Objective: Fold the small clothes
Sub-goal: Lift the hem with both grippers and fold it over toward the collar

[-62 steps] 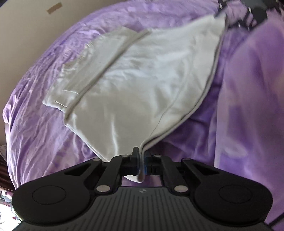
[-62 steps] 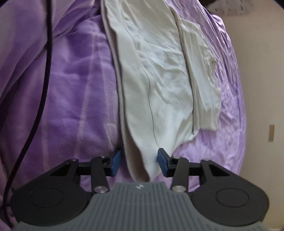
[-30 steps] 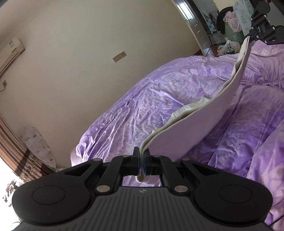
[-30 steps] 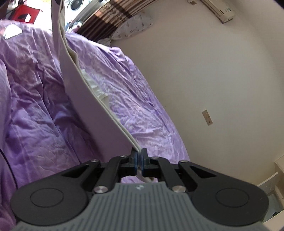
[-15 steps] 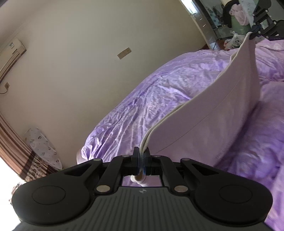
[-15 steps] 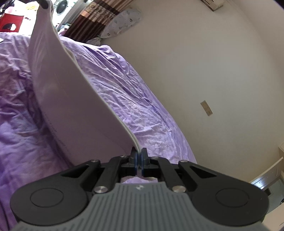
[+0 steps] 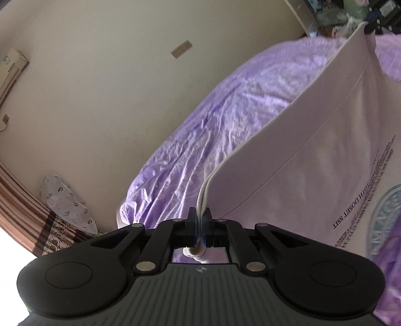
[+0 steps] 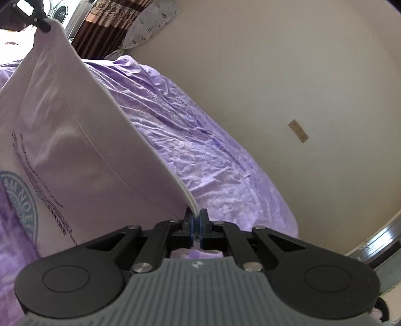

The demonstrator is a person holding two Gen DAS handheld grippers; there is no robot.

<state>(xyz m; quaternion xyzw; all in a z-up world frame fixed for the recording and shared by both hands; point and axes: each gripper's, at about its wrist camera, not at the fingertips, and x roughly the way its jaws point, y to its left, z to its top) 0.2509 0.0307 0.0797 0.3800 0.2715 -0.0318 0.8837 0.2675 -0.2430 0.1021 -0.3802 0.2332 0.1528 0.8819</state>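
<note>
A white T-shirt (image 7: 313, 148) with a round blue print and lines of dark text hangs stretched in the air above the purple bed. My left gripper (image 7: 199, 225) is shut on one end of its edge. My right gripper (image 8: 196, 224) is shut on the other end of the same T-shirt (image 8: 75, 155). Each gripper shows far off in the other's view, at the shirt's distant corner: the right gripper (image 7: 371, 26) and the left gripper (image 8: 41, 23). The shirt's lower part is out of frame.
The bed with a crumpled purple cover (image 7: 225, 120) runs under the shirt, also in the right wrist view (image 8: 200, 150). A beige wall (image 7: 112, 75) stands behind it. A patterned ironing board (image 7: 67, 200) and striped curtain (image 7: 22, 208) stand at the bed's end.
Both grippers have lifted the shirt off the bed and raised it higher. More of its printed front now hangs in view, and the shirt is stretched wider between them.
</note>
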